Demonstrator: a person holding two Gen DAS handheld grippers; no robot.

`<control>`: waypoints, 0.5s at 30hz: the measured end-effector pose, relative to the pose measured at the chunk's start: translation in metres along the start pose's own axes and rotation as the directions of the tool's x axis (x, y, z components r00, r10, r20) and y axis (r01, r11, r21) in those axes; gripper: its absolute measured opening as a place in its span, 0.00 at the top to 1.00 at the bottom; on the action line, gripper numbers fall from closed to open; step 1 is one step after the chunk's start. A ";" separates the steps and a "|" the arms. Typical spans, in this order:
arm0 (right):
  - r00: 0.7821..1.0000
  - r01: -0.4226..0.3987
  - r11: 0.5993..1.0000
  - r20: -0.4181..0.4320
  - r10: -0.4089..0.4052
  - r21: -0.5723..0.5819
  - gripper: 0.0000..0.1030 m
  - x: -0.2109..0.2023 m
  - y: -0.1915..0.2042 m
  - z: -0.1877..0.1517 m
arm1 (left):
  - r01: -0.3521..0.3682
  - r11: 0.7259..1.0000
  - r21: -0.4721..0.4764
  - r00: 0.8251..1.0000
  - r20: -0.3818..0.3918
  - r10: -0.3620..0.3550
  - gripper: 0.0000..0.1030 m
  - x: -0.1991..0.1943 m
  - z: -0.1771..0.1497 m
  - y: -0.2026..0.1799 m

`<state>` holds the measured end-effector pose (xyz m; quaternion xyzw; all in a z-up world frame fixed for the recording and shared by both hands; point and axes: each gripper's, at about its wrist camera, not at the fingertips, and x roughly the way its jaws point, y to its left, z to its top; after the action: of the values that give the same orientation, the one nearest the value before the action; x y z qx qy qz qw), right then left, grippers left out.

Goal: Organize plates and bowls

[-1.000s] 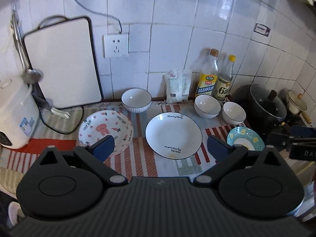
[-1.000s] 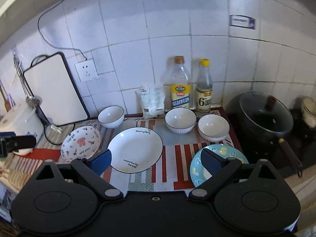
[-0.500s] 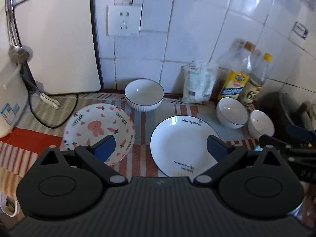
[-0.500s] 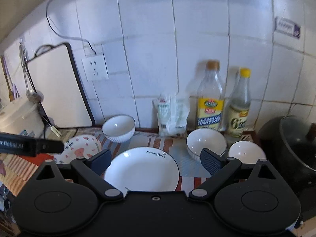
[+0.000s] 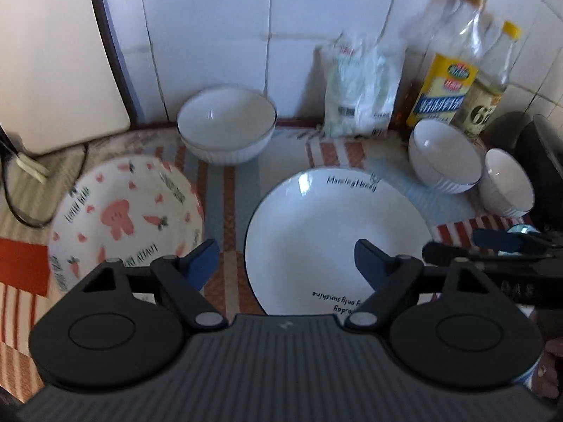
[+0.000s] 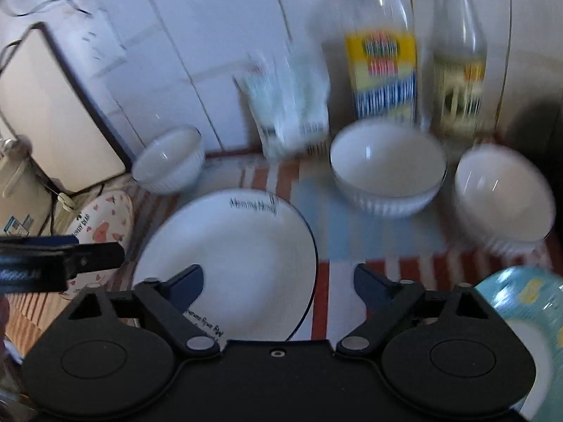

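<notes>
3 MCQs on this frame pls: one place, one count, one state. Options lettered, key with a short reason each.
1. Where is the carrot-print plate relative to the big white plate in the left wrist view?
A left of it
B stacked on it
C right of it

2. How many white bowls are on the counter?
A one
B three
C five

3. What is inside the big white plate?
A soup
B a spoon
C nothing

Key: A, it lies apart on the left. B, one by the cutting board, two near the bottles. C, its bare surface shows only printed lettering.
</notes>
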<state>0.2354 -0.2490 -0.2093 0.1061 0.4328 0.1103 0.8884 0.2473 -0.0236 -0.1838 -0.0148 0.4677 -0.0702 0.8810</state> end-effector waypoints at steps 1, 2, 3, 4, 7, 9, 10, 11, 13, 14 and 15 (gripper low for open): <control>1.000 -0.003 0.999 -0.008 0.004 0.032 0.18 0.007 -0.004 -0.001 | -0.009 1.000 -0.001 1.000 -0.026 0.009 0.21 0.008 -0.001 0.001; 1.000 -0.006 0.998 -0.018 0.007 0.055 0.19 0.013 -0.007 -0.003 | -0.015 1.000 0.005 0.999 -0.046 0.015 0.23 0.016 -0.002 0.001; 0.999 -0.004 0.998 -0.032 0.006 0.063 0.20 0.019 -0.009 -0.004 | -0.019 1.000 0.014 0.998 -0.061 0.020 0.27 0.023 -0.003 0.001; 0.999 0.000 0.998 -0.038 0.002 0.058 0.22 0.024 -0.009 -0.005 | -0.028 0.999 0.022 0.997 -0.075 0.030 0.29 0.029 -0.005 0.001; 0.998 0.017 0.999 -0.055 -0.014 0.050 0.26 0.033 -0.010 -0.008 | -0.053 0.998 0.025 0.995 -0.087 0.055 0.32 0.042 -0.007 0.003; 0.997 0.006 0.998 -0.071 -0.001 0.064 0.35 0.040 -0.011 -0.008 | -0.067 0.997 0.022 0.992 -0.109 0.069 0.37 0.050 -0.008 0.006; 0.996 0.000 0.997 -0.084 0.007 0.080 0.43 0.043 -0.013 -0.009 | -0.068 0.998 0.013 0.990 -0.121 0.069 0.39 0.054 -0.008 0.008; 0.996 -0.006 0.995 -0.092 0.016 0.098 0.49 0.044 -0.016 -0.009 | -0.063 0.998 -0.005 0.989 -0.134 0.061 0.46 0.058 -0.008 0.011; 0.994 -0.015 0.993 -0.104 0.028 0.119 0.59 0.047 -0.018 -0.008 | -0.034 0.999 -0.043 0.985 -0.169 0.026 0.71 0.063 -0.010 0.015; 0.993 -0.036 0.992 -0.106 0.049 0.119 0.63 0.049 -0.019 -0.009 | -0.038 0.998 -0.049 0.983 -0.183 0.028 0.74 0.065 -0.011 0.016; 0.993 -0.037 0.992 -0.111 0.050 0.118 0.65 0.050 -0.020 -0.009 | -0.038 0.998 -0.043 0.981 -0.193 0.029 0.76 0.066 -0.013 0.016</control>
<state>0.2607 -0.2525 -0.2579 0.1603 0.4860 0.1104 0.8520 0.2752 -0.0167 -0.2468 -0.0207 0.5524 -0.0453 0.8321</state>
